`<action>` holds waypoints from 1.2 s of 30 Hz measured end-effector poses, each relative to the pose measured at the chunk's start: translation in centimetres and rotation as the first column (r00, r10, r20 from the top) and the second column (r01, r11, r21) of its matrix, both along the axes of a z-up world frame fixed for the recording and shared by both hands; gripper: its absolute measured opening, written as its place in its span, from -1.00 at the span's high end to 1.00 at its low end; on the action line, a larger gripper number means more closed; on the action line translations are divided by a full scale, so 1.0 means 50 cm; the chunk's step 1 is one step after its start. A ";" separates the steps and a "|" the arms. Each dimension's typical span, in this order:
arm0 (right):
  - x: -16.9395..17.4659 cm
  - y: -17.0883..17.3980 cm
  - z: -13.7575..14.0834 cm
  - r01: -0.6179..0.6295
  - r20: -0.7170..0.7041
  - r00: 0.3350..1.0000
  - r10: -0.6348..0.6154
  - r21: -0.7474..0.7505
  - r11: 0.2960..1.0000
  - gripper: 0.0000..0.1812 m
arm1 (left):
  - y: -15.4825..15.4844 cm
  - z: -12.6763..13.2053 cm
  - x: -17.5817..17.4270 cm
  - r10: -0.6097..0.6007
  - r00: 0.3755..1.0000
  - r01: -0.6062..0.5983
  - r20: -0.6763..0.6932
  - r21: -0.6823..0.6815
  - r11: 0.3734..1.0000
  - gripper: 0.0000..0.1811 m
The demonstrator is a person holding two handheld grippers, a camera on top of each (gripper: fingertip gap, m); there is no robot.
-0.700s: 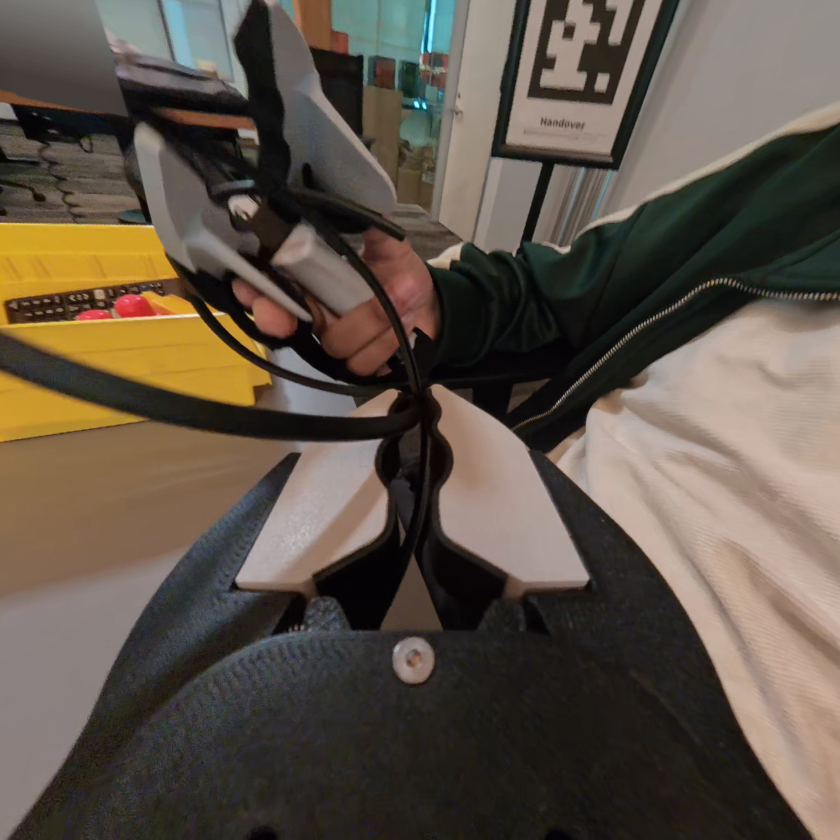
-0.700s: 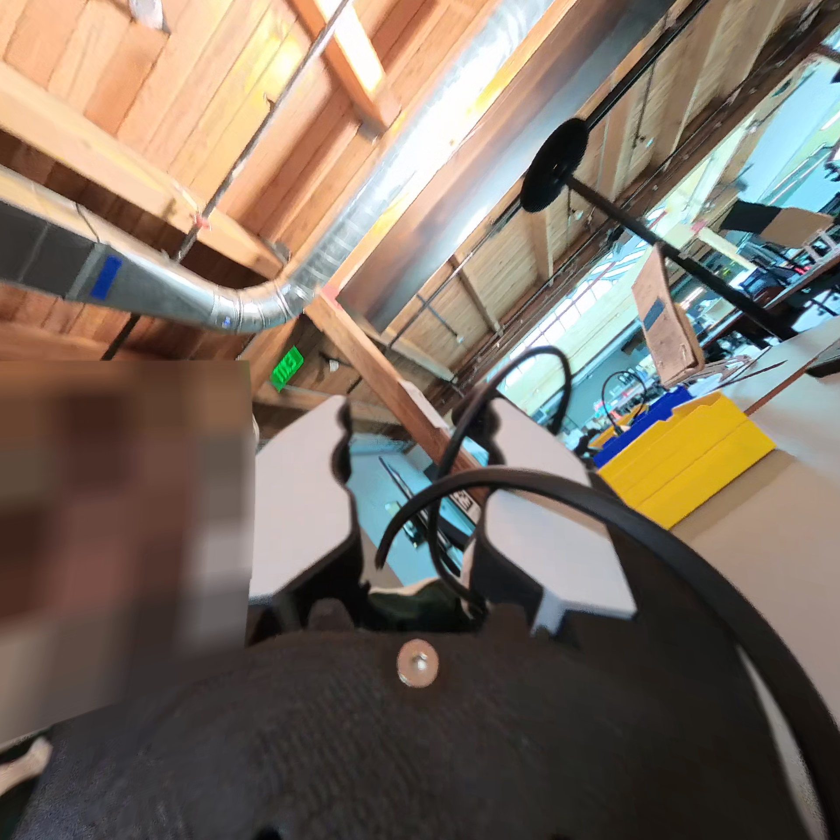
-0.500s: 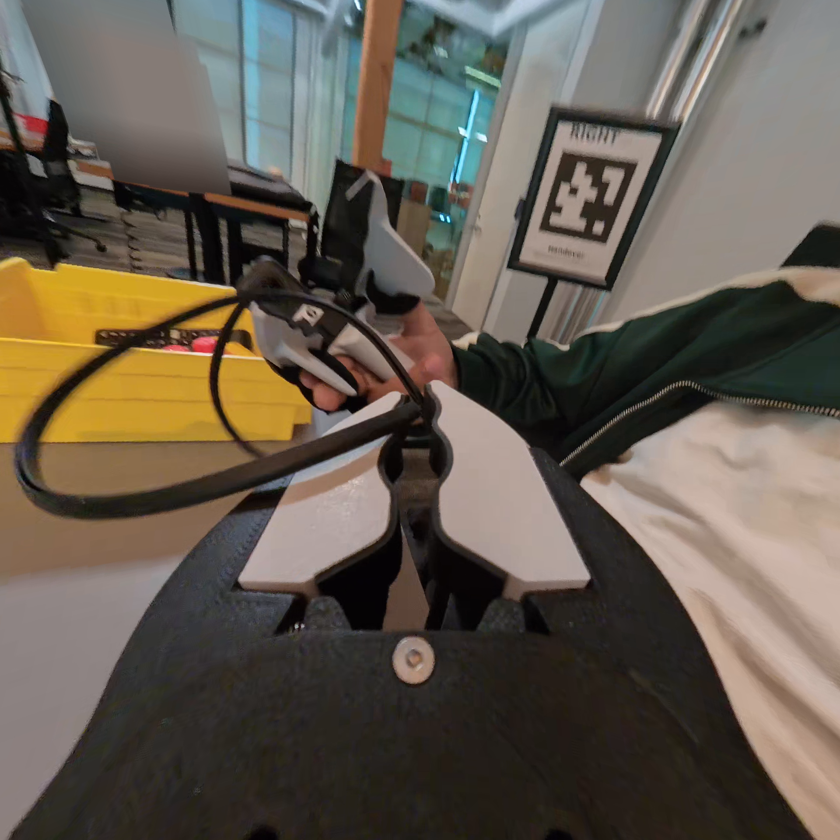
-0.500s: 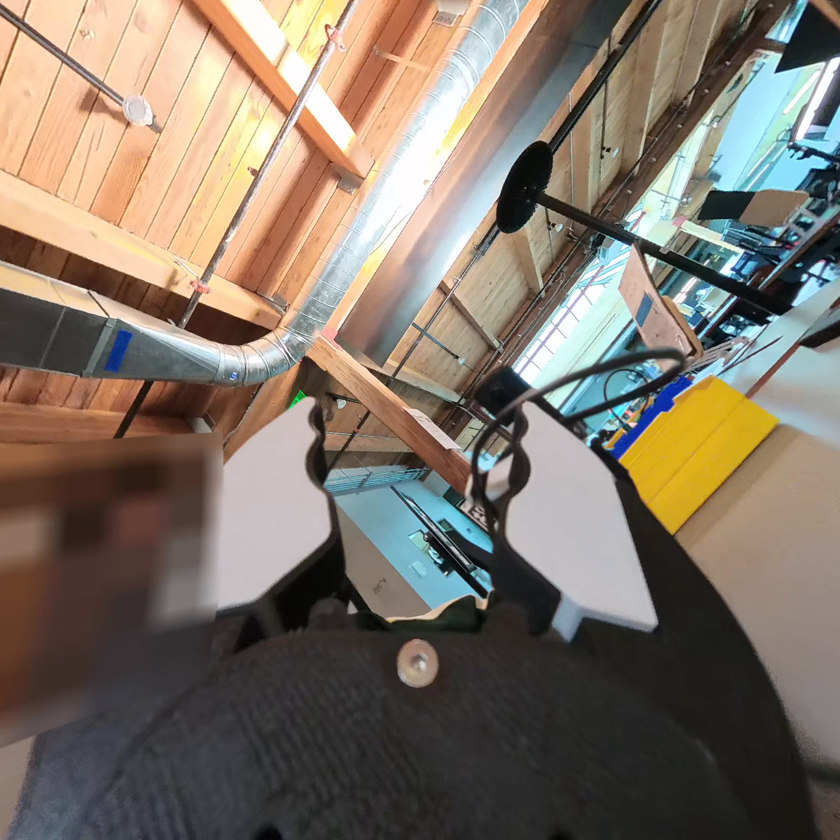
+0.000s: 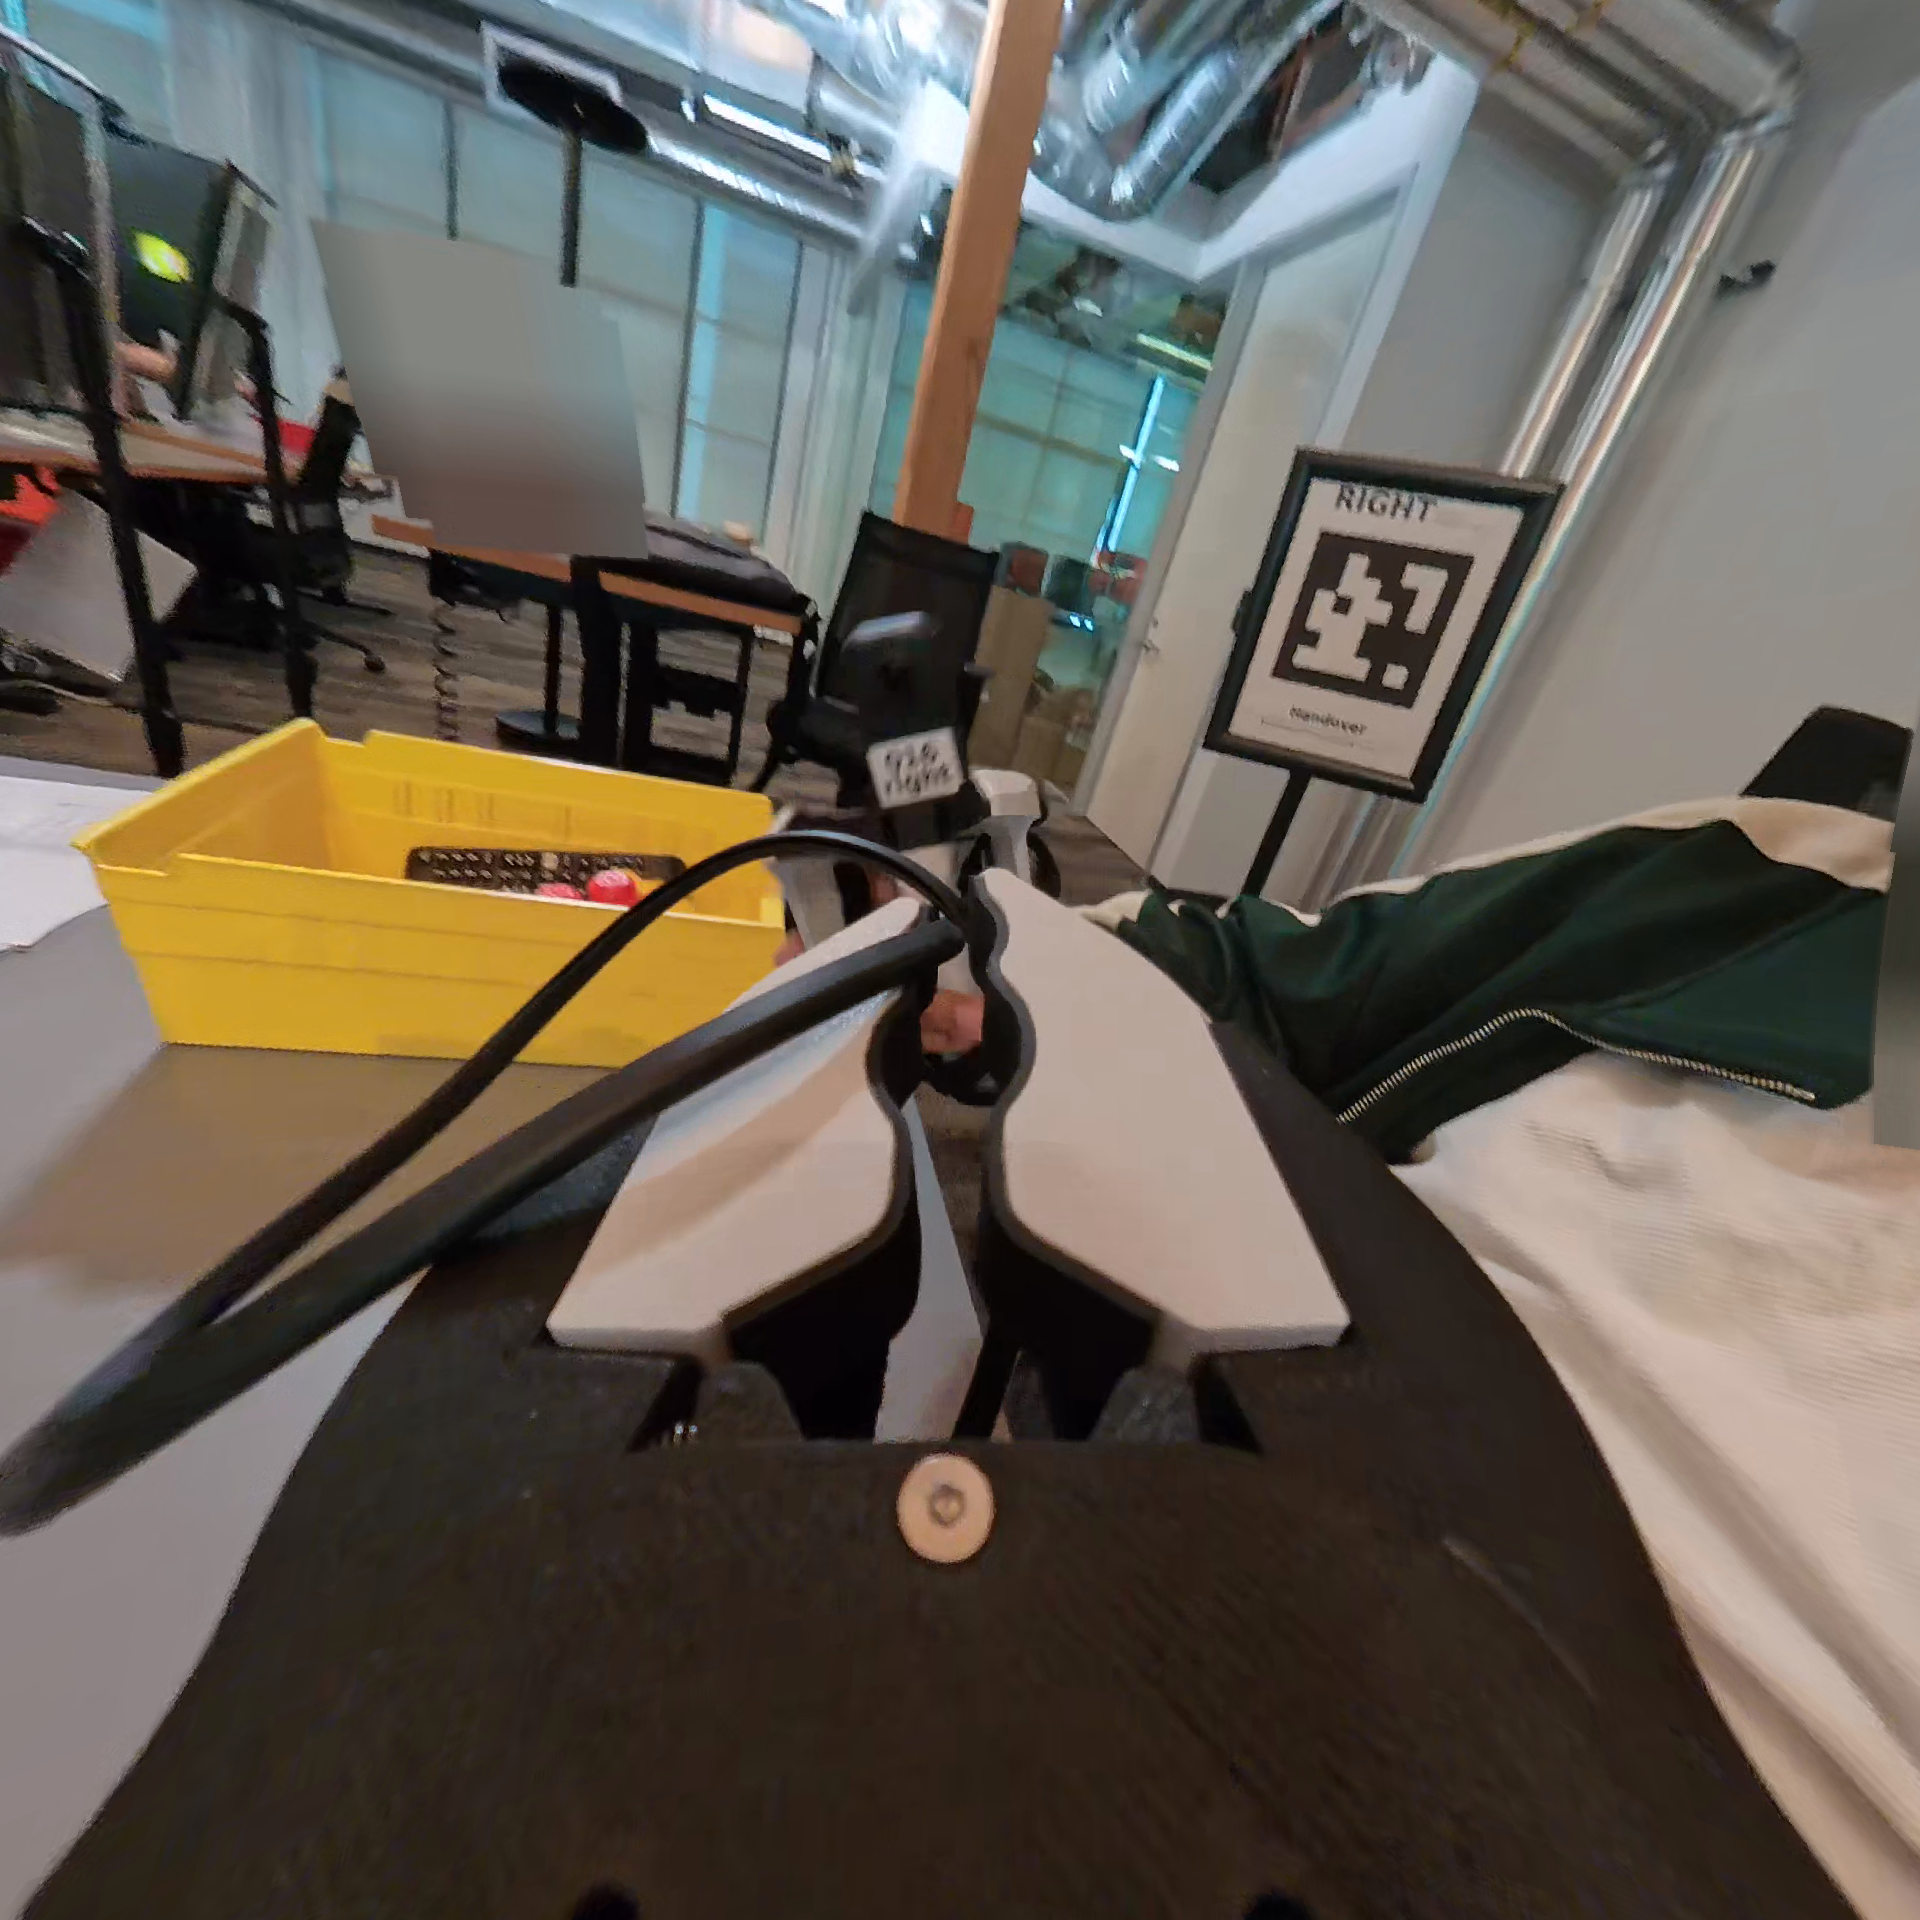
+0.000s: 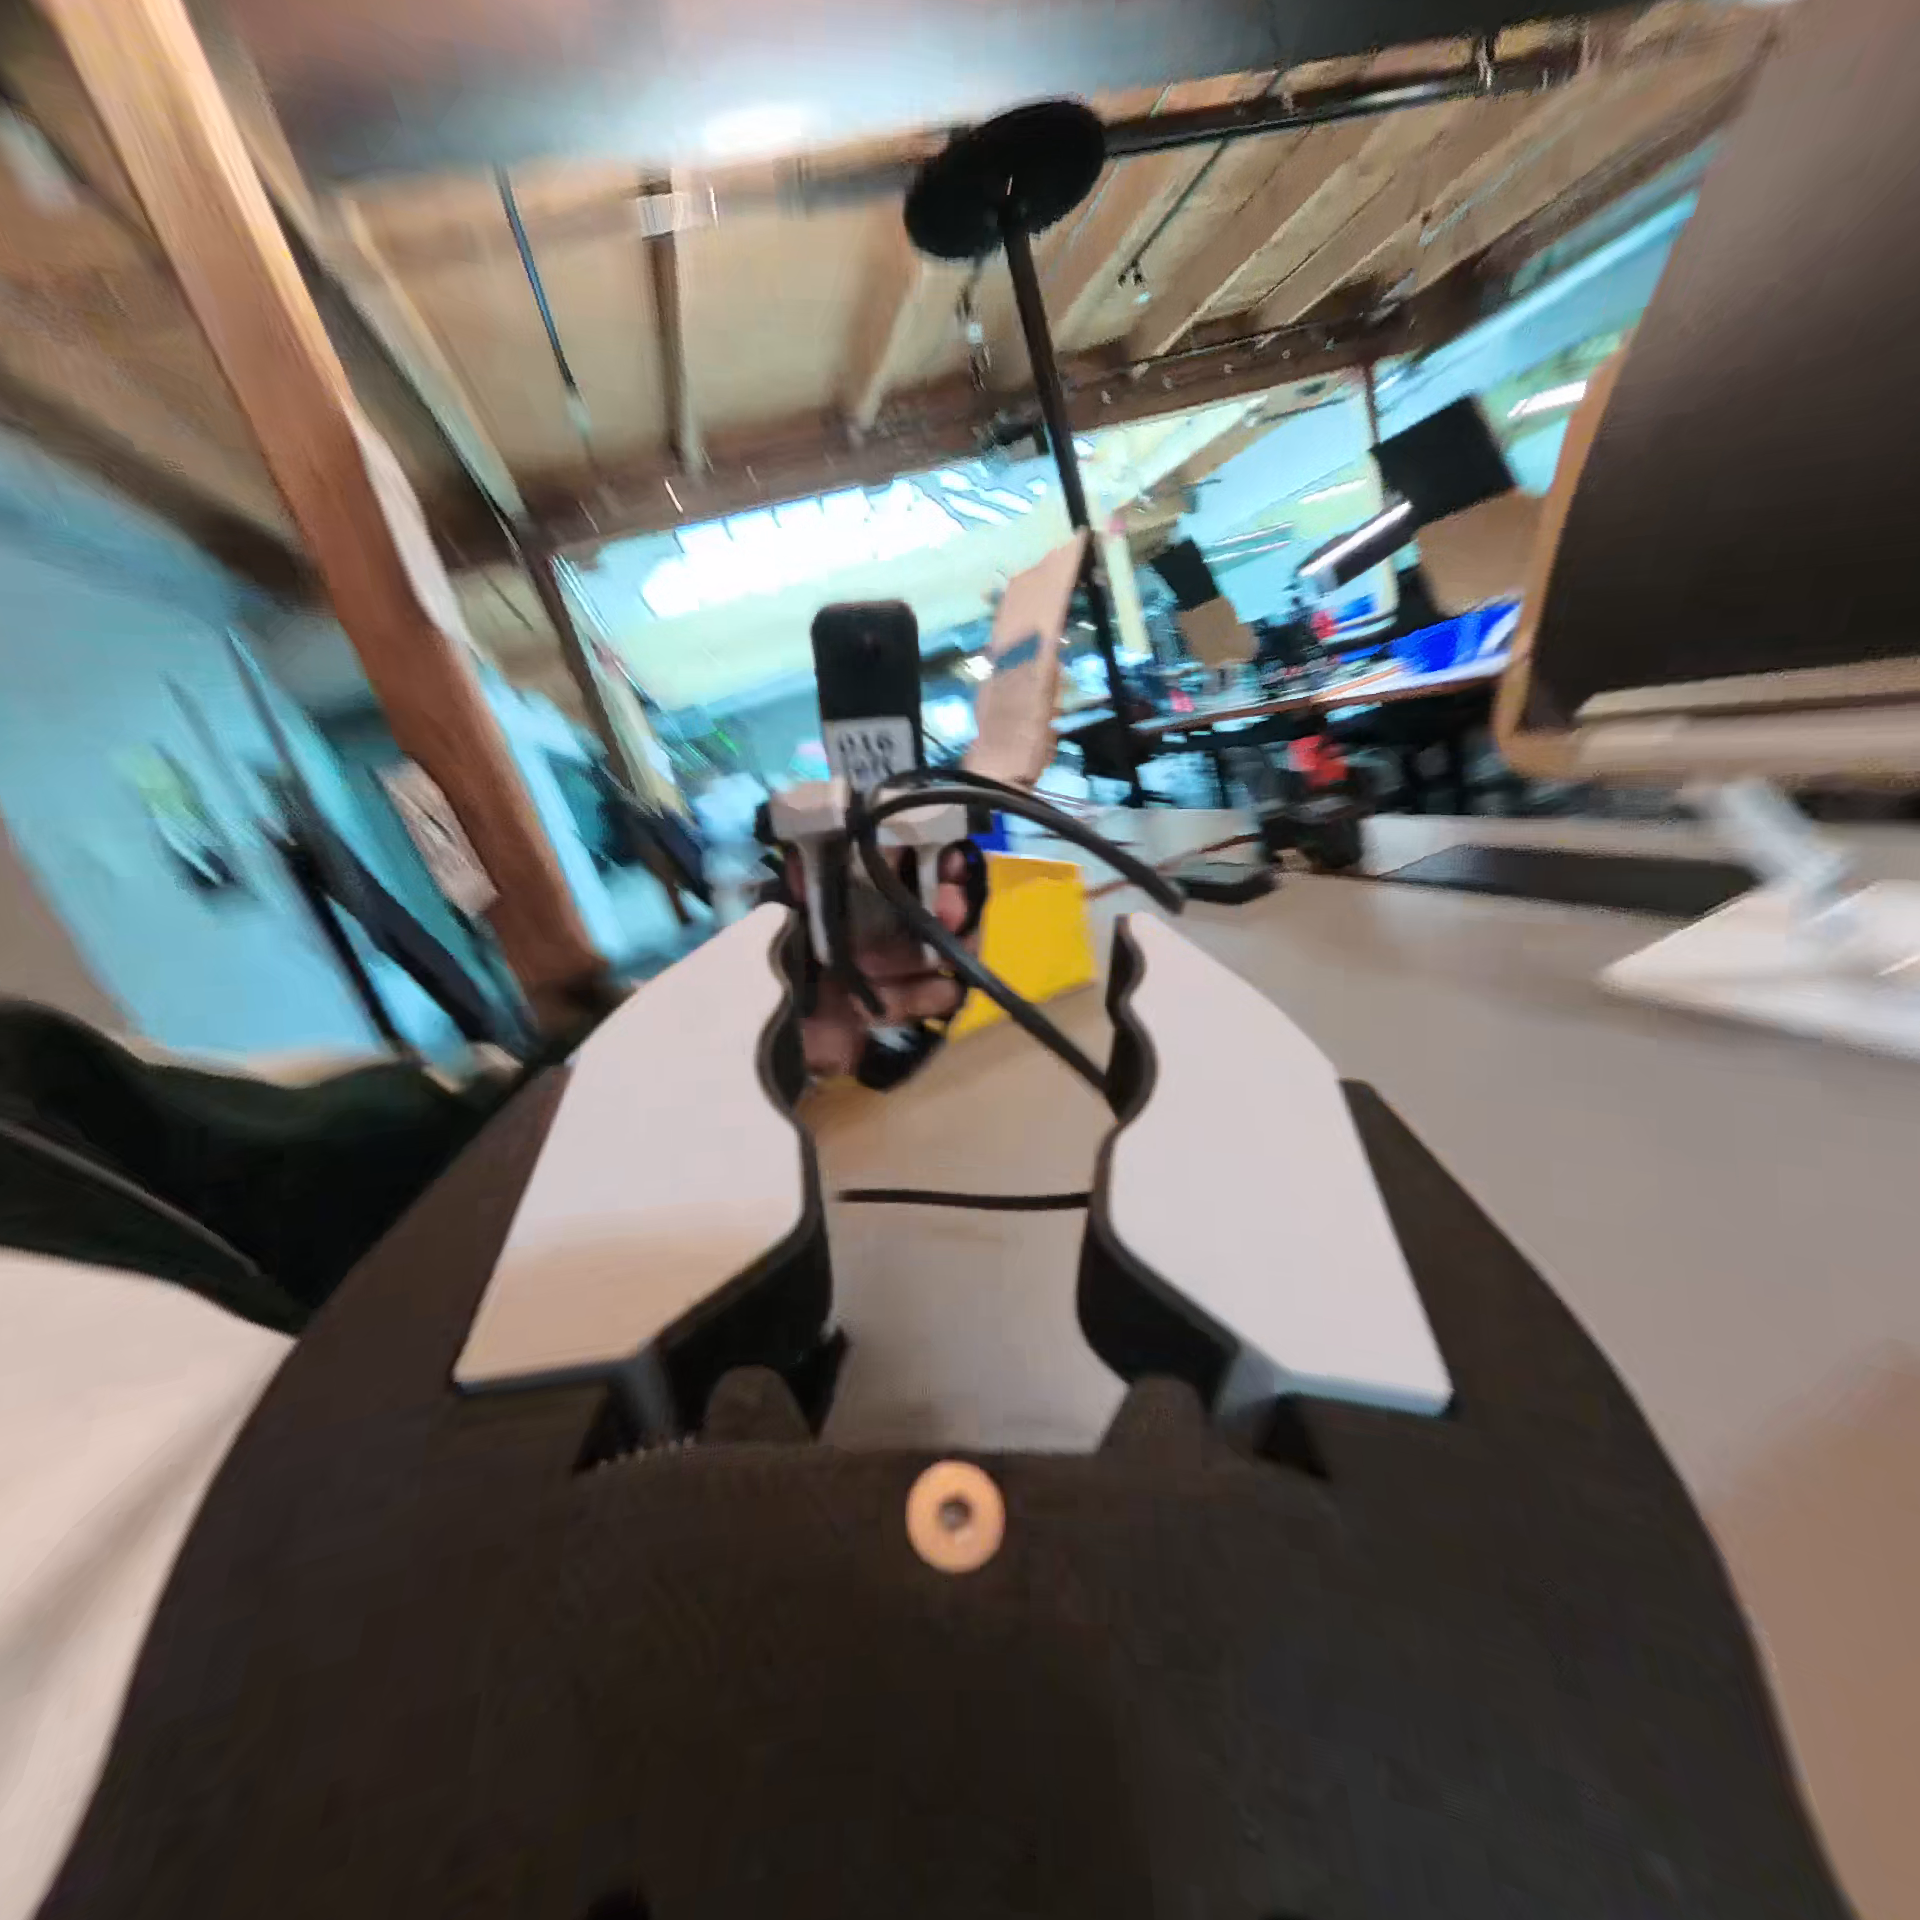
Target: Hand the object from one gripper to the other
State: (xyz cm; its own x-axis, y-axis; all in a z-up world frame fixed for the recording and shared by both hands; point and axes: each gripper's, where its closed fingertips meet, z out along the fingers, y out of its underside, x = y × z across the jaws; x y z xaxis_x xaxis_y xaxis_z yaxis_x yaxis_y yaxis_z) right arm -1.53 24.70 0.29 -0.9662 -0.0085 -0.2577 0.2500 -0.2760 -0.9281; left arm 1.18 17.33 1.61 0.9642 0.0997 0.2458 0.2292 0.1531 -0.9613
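Clearly the black cable [image 5: 582, 1049] is in your left gripper [image 5: 961, 935], pinched right at the fingertips, which are clenched on it with only a thin slit between them. From that pinch it arcs out to your left in a long loop that passes close by the camera, hanging above the grey table [image 5: 94, 1164]. In the right wrist view the same cable [image 6: 997, 821] droops forward from the far gripper, and one strand runs down toward the inner edge of your right gripper's [image 6: 951, 956] outer finger; whether it touches there is hard to tell through the blur.

Your right gripper stands wide apart and empty, with the table showing between its fingers.

Judging by how it bends, the cable looks light and springy. It should keep its curve rather than fall limp, so it will swing and twist when released. Its round, smooth jacket may slide in the pads. Take hold just beside the left gripper's pinch, where the strand is steadiest, not out on the free loop.

Beyond the cable, a yellow bin [image 5: 312, 935] sits on the table, holding a dark keyed device and something red. Your green sleeve [image 5: 1558, 966] reaches in from the right, and a framed sign [image 5: 1371, 613] stands by the wall.
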 end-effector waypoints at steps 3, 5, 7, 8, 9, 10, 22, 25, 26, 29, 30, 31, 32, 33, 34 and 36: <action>0.031 -0.010 0.004 0.167 -0.376 0.919 -0.120 0.094 0.982 0.45 | 0.031 -0.016 0.018 -0.056 0.998 0.057 0.023 -0.053 0.997 0.94; 0.059 -0.020 0.005 0.216 -0.538 0.834 -0.127 0.106 0.971 0.50 | 0.051 -0.024 0.033 -0.112 0.992 0.116 0.065 -0.063 0.991 0.93; 0.085 -0.032 -0.003 0.214 -0.630 0.772 -0.084 0.133 0.968 0.52 | 0.068 -0.031 0.049 -0.173 0.977 0.181 0.122 -0.061 0.982 0.94; 0.093 -0.036 -0.009 0.214 -0.655 0.753 -0.064 0.151 0.965 0.52 | 0.075 -0.031 0.058 -0.207 0.967 0.216 0.148 -0.051 0.975 0.94; 0.099 -0.039 -0.013 0.213 -0.671 0.740 -0.051 0.162 0.964 0.51 | 0.081 -0.031 0.065 -0.234 0.957 0.245 0.173 -0.043 0.969 0.94; 0.103 -0.042 -0.016 0.210 -0.680 0.732 -0.039 0.170 0.963 0.51 | 0.086 -0.032 0.072 -0.259 0.946 0.271 0.194 -0.039 0.962 0.94; 0.112 -0.050 -0.048 0.205 -0.701 0.712 0.043 0.266 0.942 0.79 | 0.091 -0.024 0.096 -0.355 0.901 0.364 0.250 0.011 0.931 0.94; 0.113 -0.052 -0.051 0.228 -0.715 0.698 0.043 0.278 0.933 0.89 | 0.091 -0.022 0.095 -0.362 0.896 0.367 0.256 0.029 0.930 0.94; 0.112 -0.052 -0.052 0.231 -0.709 0.704 0.042 0.285 0.931 0.89 | 0.091 -0.022 0.096 -0.366 0.894 0.370 0.259 0.033 0.928 0.94; 0.107 -0.050 -0.046 0.219 -0.673 0.739 0.033 0.287 0.933 0.90 | 0.090 -0.020 0.092 -0.364 0.894 0.364 0.261 0.051 0.930 0.95; 0.104 -0.048 -0.043 0.209 -0.651 0.759 0.028 0.284 0.936 0.90 | 0.089 -0.018 0.088 -0.355 0.898 0.353 0.259 0.059 0.934 0.93; 0.099 -0.045 -0.039 0.199 -0.622 0.782 0.020 0.281 0.939 0.91 | 0.088 -0.016 0.083 -0.341 0.906 0.335 0.252 0.069 0.940 0.85; 0.093 -0.041 -0.033 0.190 -0.591 0.807 0.008 0.273 0.943 0.91 | 0.086 -0.012 0.075 -0.321 0.915 0.311 0.244 0.081 0.947 0.78; 0.087 -0.036 -0.027 0.180 -0.557 0.830 -0.005 0.260 0.949 0.90 | 0.084 -0.007 0.067 -0.300 0.925 0.284 0.235 0.099 0.954 0.70; 0.079 -0.031 -0.019 0.169 -0.519 0.855 -0.018 0.244 0.955 0.91 | 0.081 -0.002 0.057 -0.273 0.933 0.252 0.234 0.116 0.961 0.62; 0.061 -0.017 -0.003 0.155 -0.433 0.900 -0.051 0.209 0.966 0.91 | 0.072 0.003 0.044 -0.233 0.946 0.208 0.225 0.129 0.970 0.51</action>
